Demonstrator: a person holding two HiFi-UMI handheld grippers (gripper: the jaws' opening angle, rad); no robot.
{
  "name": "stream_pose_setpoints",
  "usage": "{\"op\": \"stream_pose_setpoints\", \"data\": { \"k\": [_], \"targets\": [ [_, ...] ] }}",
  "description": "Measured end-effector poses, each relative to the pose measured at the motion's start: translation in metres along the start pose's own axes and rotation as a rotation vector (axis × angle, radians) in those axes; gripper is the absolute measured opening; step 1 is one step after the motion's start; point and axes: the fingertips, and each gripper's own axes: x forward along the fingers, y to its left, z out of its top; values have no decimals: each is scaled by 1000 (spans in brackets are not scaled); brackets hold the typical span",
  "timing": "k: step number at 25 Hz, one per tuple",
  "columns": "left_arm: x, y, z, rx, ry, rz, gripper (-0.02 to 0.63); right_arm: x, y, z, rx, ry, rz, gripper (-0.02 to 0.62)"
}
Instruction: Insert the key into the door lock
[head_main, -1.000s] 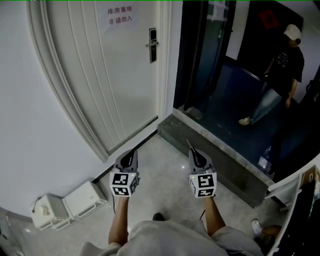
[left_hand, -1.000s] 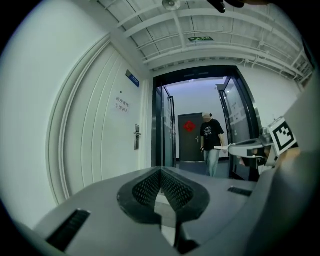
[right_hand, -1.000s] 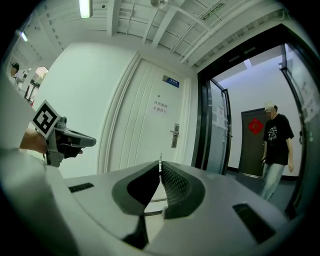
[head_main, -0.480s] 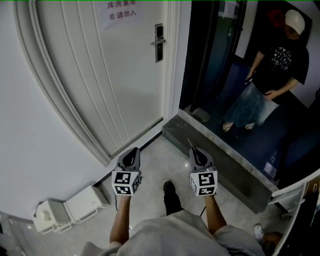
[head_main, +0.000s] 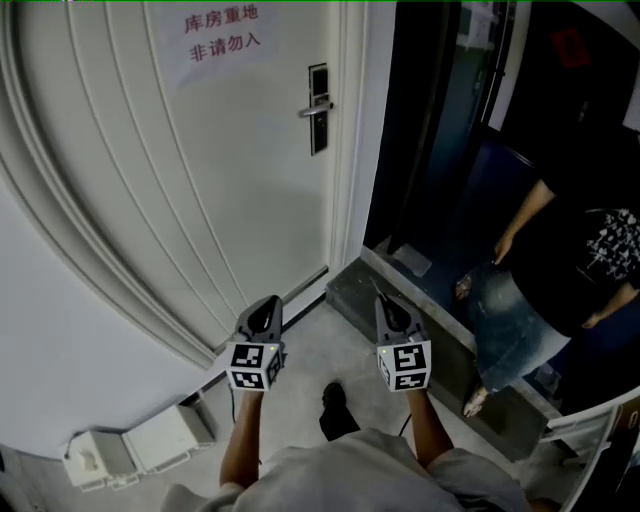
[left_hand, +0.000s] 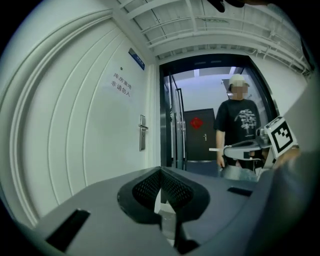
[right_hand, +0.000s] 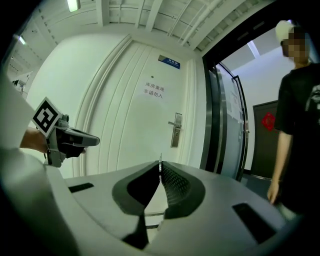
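The white door (head_main: 200, 180) carries a dark lock plate with a silver handle (head_main: 318, 108), also seen in the left gripper view (left_hand: 142, 135) and the right gripper view (right_hand: 175, 130). My right gripper (head_main: 382, 300) is shut on a thin metal key (right_hand: 160, 162) that sticks out past its tips toward the door. My left gripper (head_main: 267, 305) is level beside it, shut with nothing in it (left_hand: 160, 172). Both are well short of the lock.
A person in a dark shirt (head_main: 580, 270) stands in the open doorway at the right, behind a grey stone step (head_main: 440, 345). White boxes (head_main: 130, 440) lie on the floor at the lower left. A paper notice (head_main: 222, 32) hangs on the door.
Both grippers and the view have come closer to the door, so the lock looks larger and lower. The person at the right has come nearer to the step.
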Motion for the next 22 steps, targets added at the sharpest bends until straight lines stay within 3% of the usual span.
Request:
{"op": "stream_pose_setpoints", "data": {
  "k": [10, 22],
  "targets": [
    [184, 34, 36, 23, 21, -7, 17, 161, -103, 15, 22, -8, 20, 29],
    [274, 90, 23, -6, 60, 21, 17, 270, -125, -2, 39, 39, 57, 29]
  ]
}}
